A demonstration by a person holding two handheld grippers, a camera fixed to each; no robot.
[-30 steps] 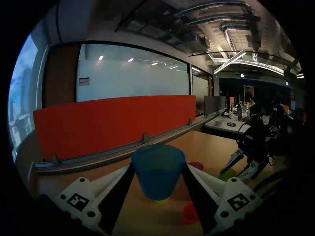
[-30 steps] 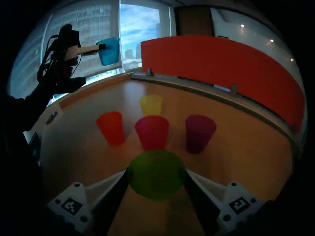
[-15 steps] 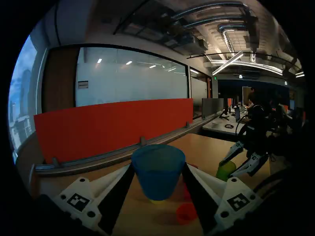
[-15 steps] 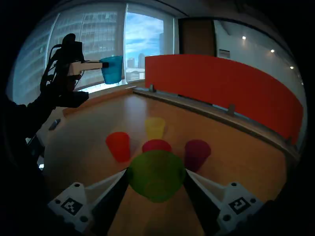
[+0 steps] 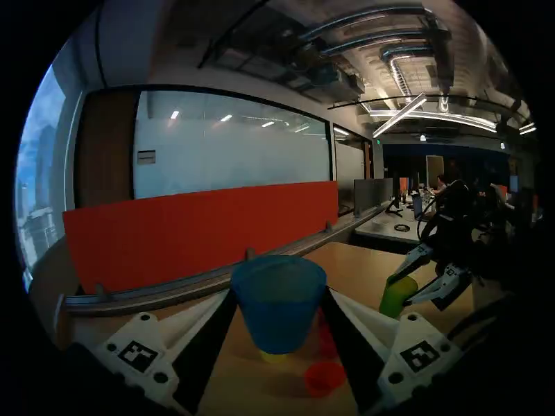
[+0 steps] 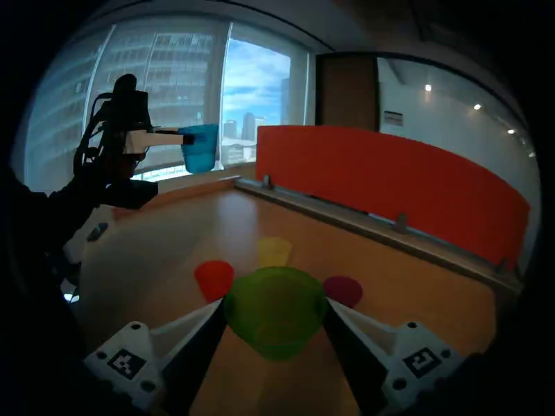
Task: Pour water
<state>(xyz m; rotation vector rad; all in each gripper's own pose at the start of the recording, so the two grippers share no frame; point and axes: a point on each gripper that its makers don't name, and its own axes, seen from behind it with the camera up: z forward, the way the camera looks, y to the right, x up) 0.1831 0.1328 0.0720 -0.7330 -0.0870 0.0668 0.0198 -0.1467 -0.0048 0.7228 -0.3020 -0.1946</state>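
Bearing yellow cup [image 6: 275, 251]: wooden table [image 6: 159, 236]; red divider [image 6: 388, 173] behind.

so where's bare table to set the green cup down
Bare table lies left of the orange cup, and between the yellow cup and the divider panel. It is crowded just beyond the green cup, by the purple cup.
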